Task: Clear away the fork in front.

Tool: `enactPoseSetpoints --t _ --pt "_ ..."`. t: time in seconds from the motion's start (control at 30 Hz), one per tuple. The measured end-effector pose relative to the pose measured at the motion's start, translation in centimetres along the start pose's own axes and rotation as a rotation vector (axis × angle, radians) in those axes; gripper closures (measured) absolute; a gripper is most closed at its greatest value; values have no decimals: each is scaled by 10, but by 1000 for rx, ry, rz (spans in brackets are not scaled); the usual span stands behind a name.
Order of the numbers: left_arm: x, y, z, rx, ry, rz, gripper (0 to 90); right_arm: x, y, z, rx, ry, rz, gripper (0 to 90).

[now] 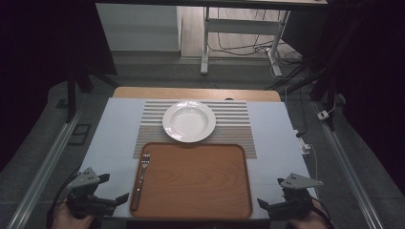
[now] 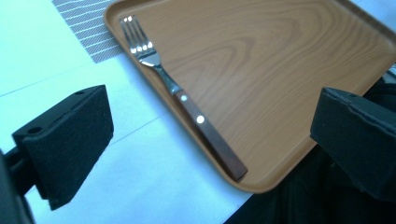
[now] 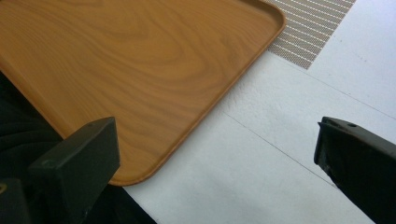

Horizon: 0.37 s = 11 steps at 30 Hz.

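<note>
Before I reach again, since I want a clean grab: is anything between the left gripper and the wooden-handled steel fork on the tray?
Nothing visible. The left gripper, jaws open, faces the wooden-handled steel fork, which lies alone along the edge of the brown wooden tray. The white round plate sits beyond, on the striped placemat.

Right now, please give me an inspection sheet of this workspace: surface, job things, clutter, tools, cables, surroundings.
Surface: white table with a striped mat under the plate and the tray's far edge.
Job things: fork lies along the left edge of the wooden tray; empty white plate beyond it.
Clutter: nothing seen.
Tools: left tool open, empty, near the fork; right tool open, empty, at the tray's right corner.
Cables: white cable and plug at the table's right edge.
Surroundings: desk legs and floor wires behind.
</note>
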State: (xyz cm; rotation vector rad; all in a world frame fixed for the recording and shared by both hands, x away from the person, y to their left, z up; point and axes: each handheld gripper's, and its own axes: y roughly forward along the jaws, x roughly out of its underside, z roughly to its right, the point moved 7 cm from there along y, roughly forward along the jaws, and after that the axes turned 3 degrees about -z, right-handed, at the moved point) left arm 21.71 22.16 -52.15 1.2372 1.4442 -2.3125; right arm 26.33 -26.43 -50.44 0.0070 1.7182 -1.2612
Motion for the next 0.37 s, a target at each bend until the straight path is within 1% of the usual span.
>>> enactPoseSetpoints --t 0.07,0.23,0.3,0.37 --pt "2 -2 0 -11 -4 1 0 0 0 0 0 1 1 7" --pt "8 -1 -2 -43 -23 -63 0 0 0 0 -1 2 0 7" --pt "8 1 -3 -44 -30 -81 0 0 0 0 -1 1 -3 7" --pt "8 2 -3 -42 -38 -84 0 0 1 0 -1 1 -6 7"
